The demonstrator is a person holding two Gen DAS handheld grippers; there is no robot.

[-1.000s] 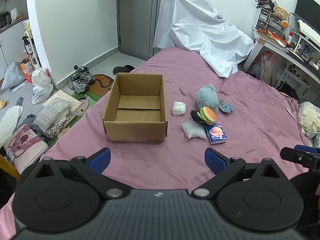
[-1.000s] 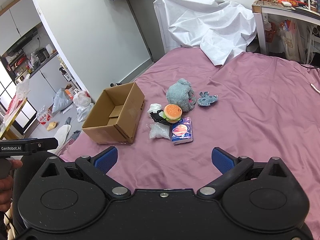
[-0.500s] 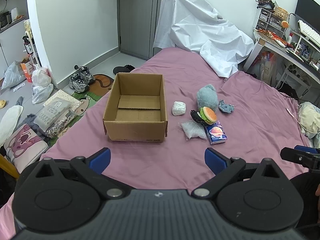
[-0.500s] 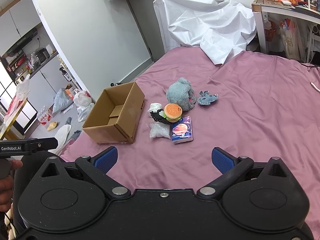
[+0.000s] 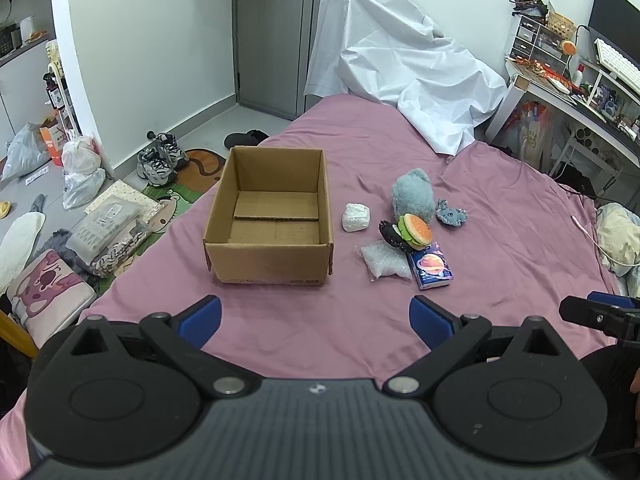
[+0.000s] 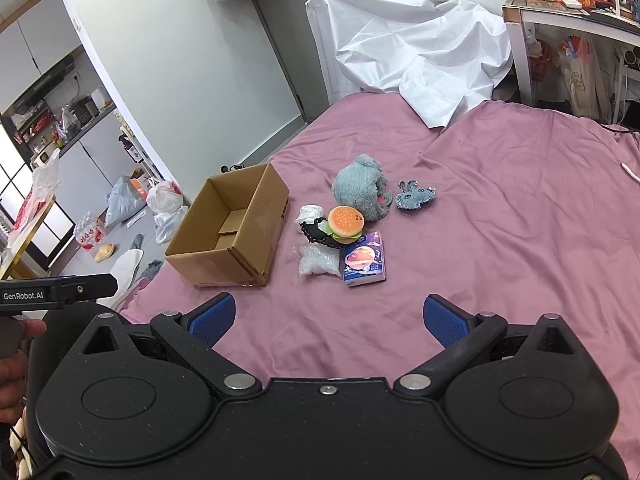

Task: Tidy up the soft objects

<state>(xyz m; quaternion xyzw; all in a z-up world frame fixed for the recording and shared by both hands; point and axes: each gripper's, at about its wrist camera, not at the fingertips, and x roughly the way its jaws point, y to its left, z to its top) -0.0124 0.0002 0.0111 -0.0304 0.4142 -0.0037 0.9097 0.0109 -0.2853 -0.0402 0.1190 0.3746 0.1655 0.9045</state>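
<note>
Jaws: both pairs stand spread wide and grip nothing.
Left gripper (image 5: 314, 314): hovers over the near edge of the bed, blue pads pointing toward the cardboard box, well short of it.
Right gripper (image 6: 328, 316): hovers over the same near edge, to the right of the box; its tip also shows at the right margin of the left wrist view.
Cardboard box (image 5: 272, 216): open-topped, sits on the purple bedsheet (image 5: 500, 216); only loose inner flaps lie on its floor.
White wad (image 5: 355, 217): just right of the box, closest of the soft things to it.
Clear plastic bag (image 5: 385, 261): right of the box's near corner, on the sheet, touching the blue packet.
Burger plush (image 5: 416, 231): right of the box past the wad, lying on a black fabric piece (image 5: 389, 233).
Blue packet (image 5: 431, 265): planet print, right of the box, nearer the grippers than the burger and touching it.
Grey-blue furry plush (image 5: 413, 194): right of the box, on the far side of the burger.
Small blue plush (image 5: 451, 212): farthest right of the box, just beside the furry plush.
White sheet (image 5: 400, 68): draped beyond the box at the far end of the bed.
Hand (image 6: 16, 356): at the left margin of the right wrist view, holding the left gripper's handle.
</note>
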